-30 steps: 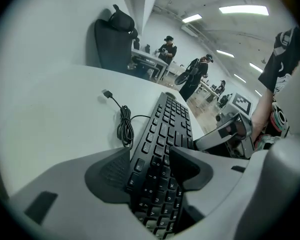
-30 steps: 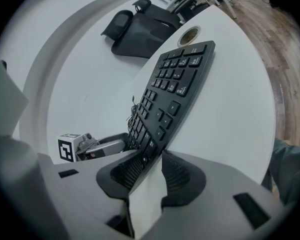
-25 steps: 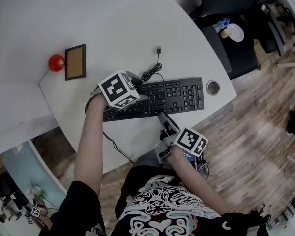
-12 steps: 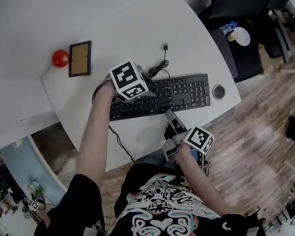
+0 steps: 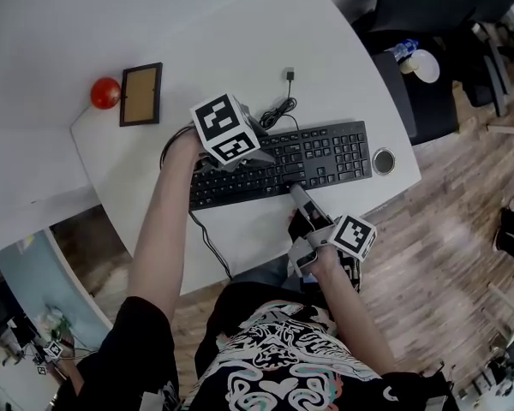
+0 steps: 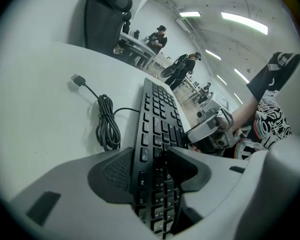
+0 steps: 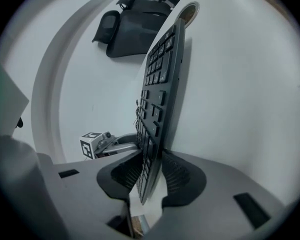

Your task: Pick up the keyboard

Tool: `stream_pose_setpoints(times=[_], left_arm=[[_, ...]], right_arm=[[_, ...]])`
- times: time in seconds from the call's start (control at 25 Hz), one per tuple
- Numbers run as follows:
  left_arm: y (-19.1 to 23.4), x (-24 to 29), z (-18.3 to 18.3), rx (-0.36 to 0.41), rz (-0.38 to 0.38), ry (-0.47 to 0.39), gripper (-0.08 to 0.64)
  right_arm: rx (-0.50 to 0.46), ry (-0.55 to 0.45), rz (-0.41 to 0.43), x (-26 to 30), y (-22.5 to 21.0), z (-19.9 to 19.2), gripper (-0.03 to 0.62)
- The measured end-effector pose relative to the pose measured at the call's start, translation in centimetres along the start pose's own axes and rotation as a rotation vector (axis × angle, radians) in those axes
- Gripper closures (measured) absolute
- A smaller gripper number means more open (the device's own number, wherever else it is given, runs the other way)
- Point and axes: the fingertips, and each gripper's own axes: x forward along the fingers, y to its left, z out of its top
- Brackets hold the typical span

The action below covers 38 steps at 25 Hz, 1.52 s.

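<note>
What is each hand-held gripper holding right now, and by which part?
The right hand-held gripper pinches the keyboard by its near long edge. The left hand-held gripper straddles its left end, jaws closing, not clearly gripping yet.

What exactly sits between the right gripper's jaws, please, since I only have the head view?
Observer: The right gripper has the keyboard edge-on between its pads, keys towards one pad and underside towards the other. It looks clamped.
Operator: Thank you. And the other one?
Observer: The left gripper has the keyboard's rear key rows between its jaws, which are closing. They do not look clamped yet.
Operator: Is anything else caught there?
Observer: No. The bundled cable lies on the table beside the keyboard, outside the jaws.
</note>
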Motion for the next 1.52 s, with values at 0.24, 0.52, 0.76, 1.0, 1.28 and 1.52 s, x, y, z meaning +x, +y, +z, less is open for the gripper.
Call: stream_pose_setpoints(times=[0.24,0.52,0.76,1.0,1.28,1.52], left_arm=[[-1.5,2.4,1.4,-0.087,-0.16,-0.092,0.345],[-1.5,1.9,1.5,-0.049,-0.177,-0.052,0.368],[-1.5,1.8,1.3,-0.016,-0.157,-0.059,0.367],[-1.6,1.7,1.3,0.032,-0.123,-0.101,0.367],[-2.0,1.1,1.2,0.044,-0.097,-0.184,0.365],[-1.5,-2.3,1.2,-0.042,0.128,-0.386,0.365]], right_arm=[[-0.008,-0.017,0.009,2.4,0.7,2.0,0.465],[0.03,-0.033,-0.009,1.9,0.3,2.2,0.469],[0.031,-0.046,-0.025,1.8,0.1,2.3,0.472],[0.03,-0.029,0.008,1.9,0.3,2.5,0.488],[0.04,-0.009,0.021,1.6,0.3,2.2,0.492],[0.042,0.004,0.044,1.7,0.5,1.9,0.495]])
